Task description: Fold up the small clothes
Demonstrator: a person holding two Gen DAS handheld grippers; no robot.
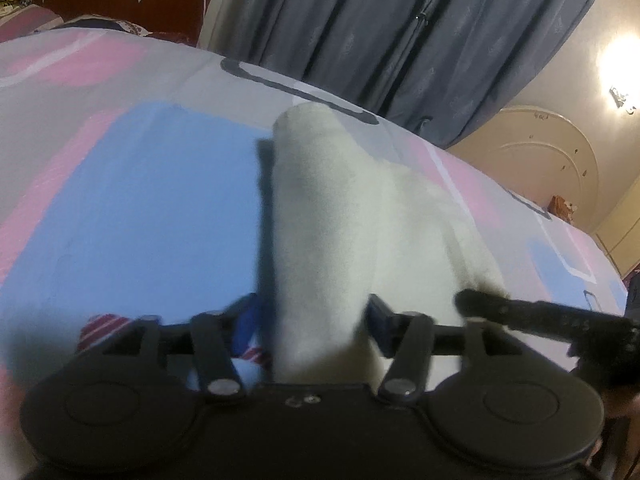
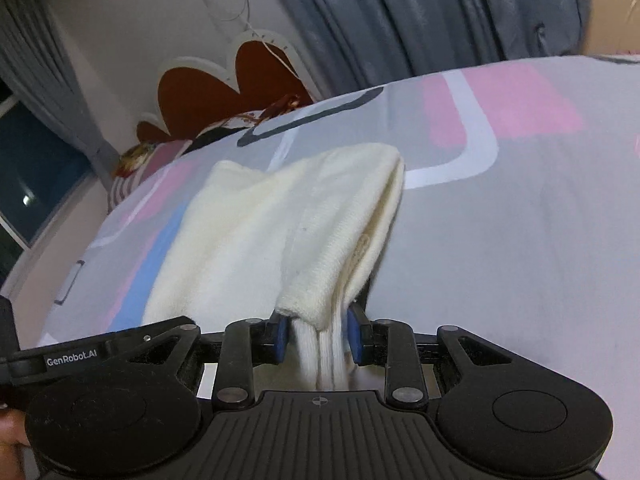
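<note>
looking along the left gripper (image 1: 310, 320), a cream knitted garment (image 1: 320, 216) lies between its two blue-padded fingers (image 1: 246, 322), running away from the camera over the bedspread (image 1: 140, 184). the jaws stand spread, with a gap showing on each side of the cloth, so the pads do not press it. the picture is blurred near the fingers, so fine contact there is hard to judge. the garment rests on a blue patch and a pink patch of the patterned bedspread, its far end rounded and folded over. a red and white striped bit of cloth (image 1: 106, 322) shows just left of the left finger. a black finger of the right gripper (image 1: 520, 312) reaches in from the right edge and touches the garment's near right corner. grey curtains (image 1: 400, 32) hang behind the bed, and a lamp (image 1: 618, 60) glows on the wall at right.

from the right wrist view, the right gripper (image 2: 318, 334) pinches a bunched edge of the same garment (image 2: 280, 220), with both blue pads (image 2: 356, 334) pressed against the ribbed folds. the cloth rises from the jaws and spreads away to the left across the bedspread (image 2: 500, 260), its right side doubled over in layers. a heart-shaped red headboard (image 2: 224, 92) stands at the far end, beside grey curtains (image 2: 400, 12).
</note>
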